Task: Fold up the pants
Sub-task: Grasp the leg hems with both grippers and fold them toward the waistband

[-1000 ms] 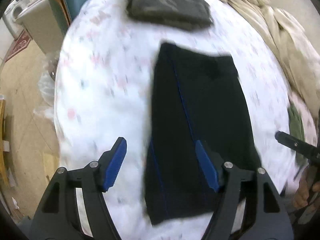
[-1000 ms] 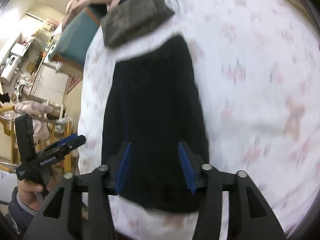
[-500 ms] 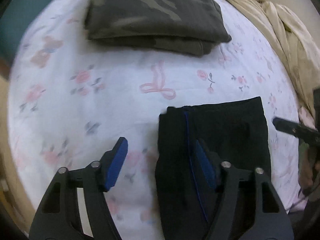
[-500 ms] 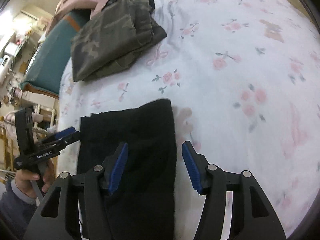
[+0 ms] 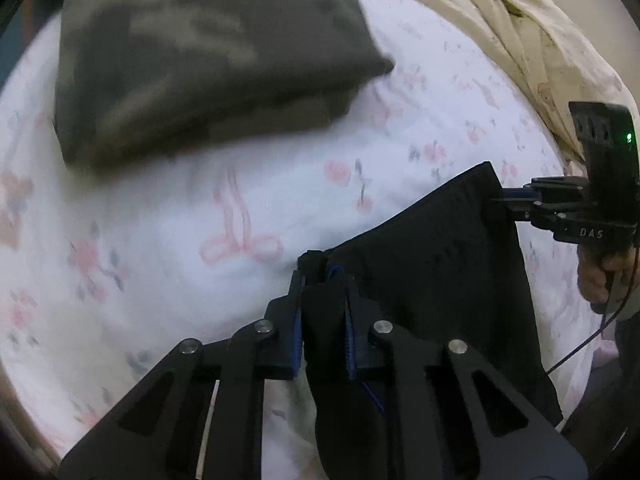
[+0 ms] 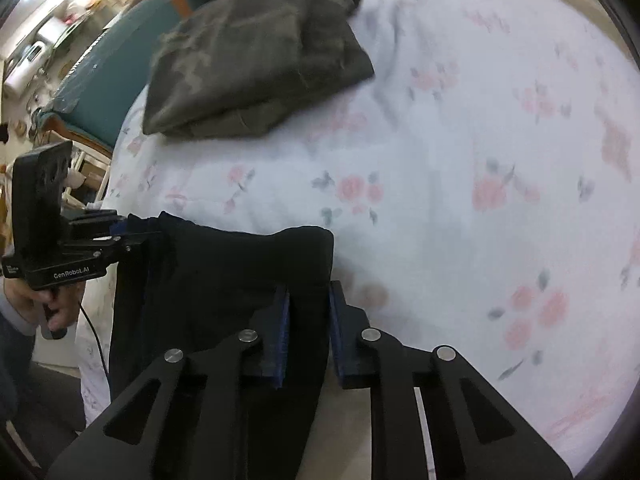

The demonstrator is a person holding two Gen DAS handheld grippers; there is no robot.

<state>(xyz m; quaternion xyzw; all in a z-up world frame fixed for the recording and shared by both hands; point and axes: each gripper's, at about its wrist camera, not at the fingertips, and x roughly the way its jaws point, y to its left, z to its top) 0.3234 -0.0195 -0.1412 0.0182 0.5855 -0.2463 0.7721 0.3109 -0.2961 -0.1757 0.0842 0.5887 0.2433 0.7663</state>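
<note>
Blurred and hard to read: the folded camouflage garment (image 5: 208, 60) at the far side of the floral bedsheet (image 5: 160, 220). Cut off below both views: the near part of the black pants (image 5: 432, 264). Cream blanket (image 5: 520, 28) bunched along the far right; teal chair (image 6: 124, 52) off the left edge. Left gripper (image 5: 322, 308) clamped on the pants' left far corner, right gripper (image 6: 306, 320) clamped on the right far corner. Dark fabric with a thin blue stripe, far edge lifted off the sheet.
</note>
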